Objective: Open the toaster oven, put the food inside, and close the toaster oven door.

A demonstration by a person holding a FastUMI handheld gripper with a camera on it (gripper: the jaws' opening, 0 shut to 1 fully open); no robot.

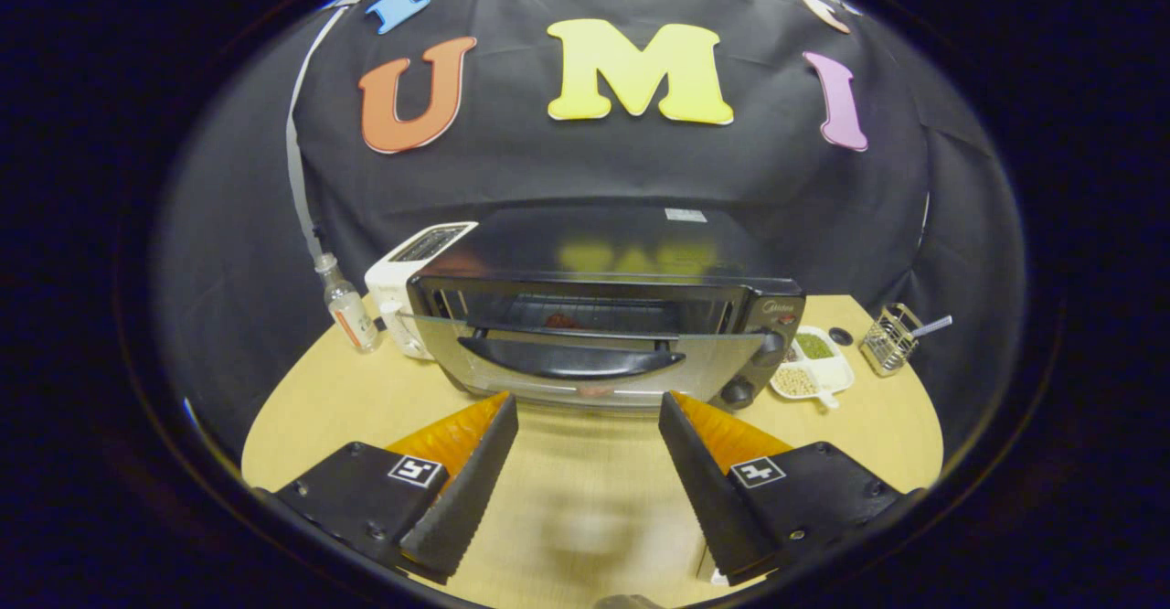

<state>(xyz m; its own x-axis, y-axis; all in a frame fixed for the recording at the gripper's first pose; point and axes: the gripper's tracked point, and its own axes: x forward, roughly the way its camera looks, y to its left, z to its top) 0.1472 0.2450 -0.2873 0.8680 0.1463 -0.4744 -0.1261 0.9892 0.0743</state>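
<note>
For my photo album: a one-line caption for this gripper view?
Open gripper faces the toaster oven, its door partly open.

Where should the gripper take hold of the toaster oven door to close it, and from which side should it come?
Probably at the dark curved handle across the door, near its middle. The door hangs partly open, tilted outward toward the gripper, whose open fingers hold nothing just before it. Coming straight from the front, slightly below, lets the fingers catch the bar and push it up and back.
</note>
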